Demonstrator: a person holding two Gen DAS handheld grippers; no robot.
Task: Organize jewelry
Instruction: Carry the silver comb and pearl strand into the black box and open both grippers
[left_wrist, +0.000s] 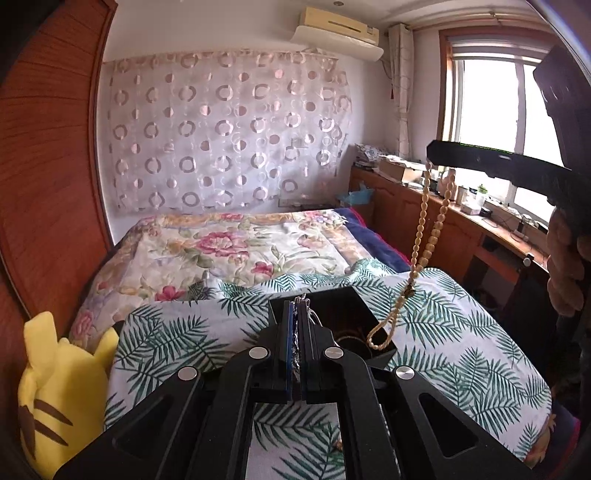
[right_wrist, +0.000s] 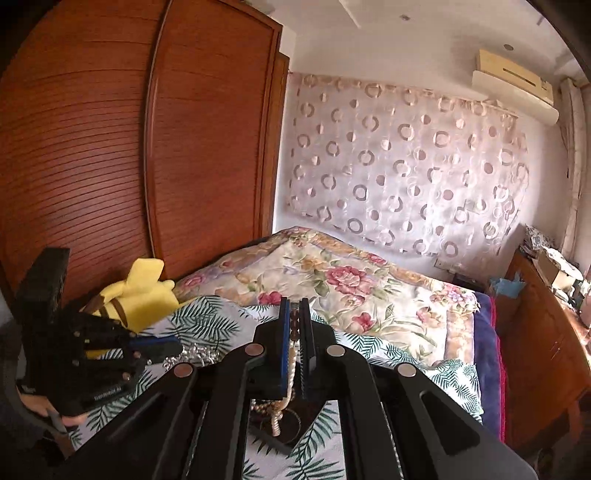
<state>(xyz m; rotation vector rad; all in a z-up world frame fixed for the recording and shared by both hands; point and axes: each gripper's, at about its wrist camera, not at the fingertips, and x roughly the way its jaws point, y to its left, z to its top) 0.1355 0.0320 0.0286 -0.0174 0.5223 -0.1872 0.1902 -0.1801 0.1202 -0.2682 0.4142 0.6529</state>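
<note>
A black open box (left_wrist: 347, 306) sits on the leaf-print cloth (left_wrist: 461, 350). My right gripper (left_wrist: 430, 157), high at the right in the left wrist view, is shut on a cream bead necklace (left_wrist: 424, 243) that hangs down with its lower loop inside the box. In the right wrist view the beads (right_wrist: 291, 365) run between my shut right fingers (right_wrist: 294, 314) down into the box (right_wrist: 280, 432). My left gripper (left_wrist: 296, 314) is shut on a silver chain (left_wrist: 295, 332) just beside the box. In the right wrist view the chain (right_wrist: 195, 354) trails from the left gripper (right_wrist: 173, 347).
A yellow plush toy (left_wrist: 62, 391) lies at the left of the bed. A floral quilt (left_wrist: 240, 251) covers the far bed. A wooden wardrobe (right_wrist: 129, 147) stands left. A wooden ledge (left_wrist: 480, 221) with clutter runs under the window at the right.
</note>
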